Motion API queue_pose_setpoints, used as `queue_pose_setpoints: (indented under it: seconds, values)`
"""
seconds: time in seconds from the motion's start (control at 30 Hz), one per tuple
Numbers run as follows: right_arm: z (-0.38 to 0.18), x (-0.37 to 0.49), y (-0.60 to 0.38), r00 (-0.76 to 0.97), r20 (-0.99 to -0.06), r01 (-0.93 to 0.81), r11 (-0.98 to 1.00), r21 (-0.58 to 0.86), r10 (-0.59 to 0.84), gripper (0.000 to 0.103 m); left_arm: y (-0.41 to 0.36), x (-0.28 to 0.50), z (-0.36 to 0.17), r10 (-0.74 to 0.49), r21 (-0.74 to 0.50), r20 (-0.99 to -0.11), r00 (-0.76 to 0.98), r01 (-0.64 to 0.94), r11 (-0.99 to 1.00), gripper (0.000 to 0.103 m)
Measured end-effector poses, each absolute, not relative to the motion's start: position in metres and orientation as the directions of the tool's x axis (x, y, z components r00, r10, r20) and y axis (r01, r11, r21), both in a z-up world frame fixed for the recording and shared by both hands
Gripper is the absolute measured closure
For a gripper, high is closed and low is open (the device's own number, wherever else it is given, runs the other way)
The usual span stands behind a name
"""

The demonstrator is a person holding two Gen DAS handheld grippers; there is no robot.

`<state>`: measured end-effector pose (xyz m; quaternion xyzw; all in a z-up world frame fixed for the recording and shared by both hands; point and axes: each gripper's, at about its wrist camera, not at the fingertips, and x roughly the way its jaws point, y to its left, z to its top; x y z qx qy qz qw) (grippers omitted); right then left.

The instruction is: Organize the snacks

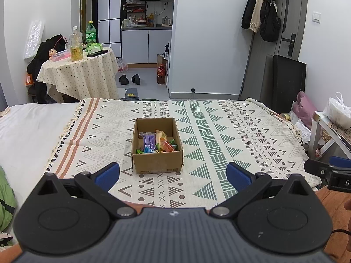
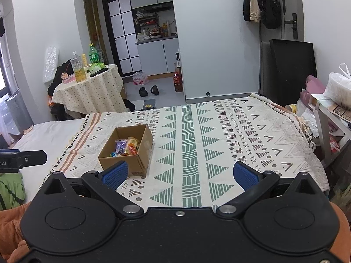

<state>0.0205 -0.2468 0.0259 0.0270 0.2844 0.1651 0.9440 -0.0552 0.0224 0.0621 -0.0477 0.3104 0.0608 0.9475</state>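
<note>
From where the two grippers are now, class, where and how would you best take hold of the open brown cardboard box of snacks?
Probably grip the open brown cardboard box by its near short wall, coming from above with one finger inside and one outside. It stands upright with flaps open, and that thin rim faces the left gripper, whose jaws are open.

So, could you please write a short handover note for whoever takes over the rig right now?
Left tool: open, empty, facing the cardboard box.
Right tool: open, empty, box ahead on its left.
Box stands on the patterned blanket, with the snacks inside it.
Done: no loose snacks in view on the blanket.
Left: probably nothing, or only tidying inside the box.
</note>
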Motion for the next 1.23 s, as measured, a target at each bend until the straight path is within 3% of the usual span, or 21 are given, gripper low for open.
queue_pose_setpoints:
  seconds: [1.23]
  values:
    - [0.0254, 0.0218, -0.2467, 0.78, -0.534, -0.298, 0.944, 0.142, 0.326, 0.0, 0.0168, -0.0567, 0.0614, 0.07, -0.064, -0.599, 0.798, -0.134, 0.989, 0.0]
